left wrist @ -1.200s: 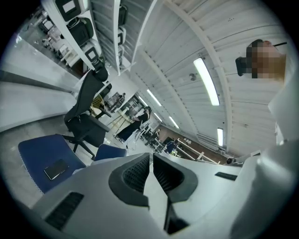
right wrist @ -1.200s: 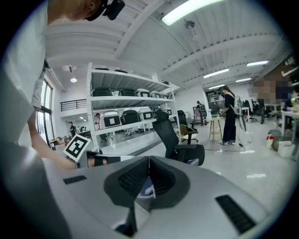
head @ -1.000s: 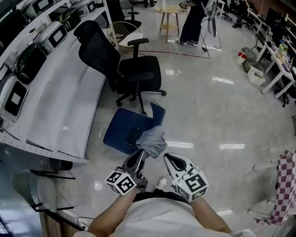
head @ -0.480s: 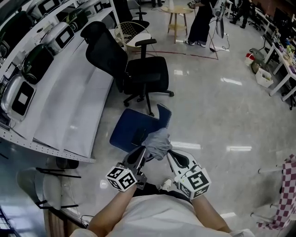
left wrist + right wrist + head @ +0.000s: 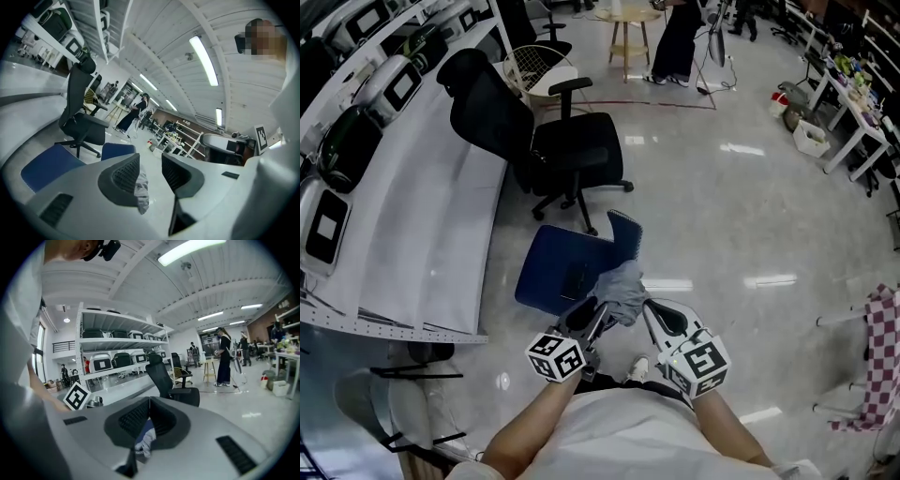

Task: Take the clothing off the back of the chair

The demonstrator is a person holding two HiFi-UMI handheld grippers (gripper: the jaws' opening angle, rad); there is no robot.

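Observation:
A grey garment (image 5: 622, 286) hangs bunched between my two grippers, just in front of the blue chair (image 5: 555, 270) and its low back (image 5: 624, 232). My right gripper (image 5: 649, 307) is shut on a fold of it; in the right gripper view the cloth (image 5: 144, 441) is pinched at the jaw tips (image 5: 147, 416). My left gripper (image 5: 596, 315) has just been opening. In the left gripper view a gap shows between its pads (image 5: 150, 171), and the cloth (image 5: 140, 190) hangs beside one pad without being pressed.
A black office chair (image 5: 572, 145) stands beyond the blue one. Long white shelving with cases (image 5: 403, 206) runs along the left. A person (image 5: 675, 37) stands far off by a wooden stool (image 5: 623, 23). A checked cloth (image 5: 877, 356) hangs at the right edge.
Both grippers have shifted a little with the grey garment, the left one sinking slightly. The garment stays bunched between them near the blue chair's back.

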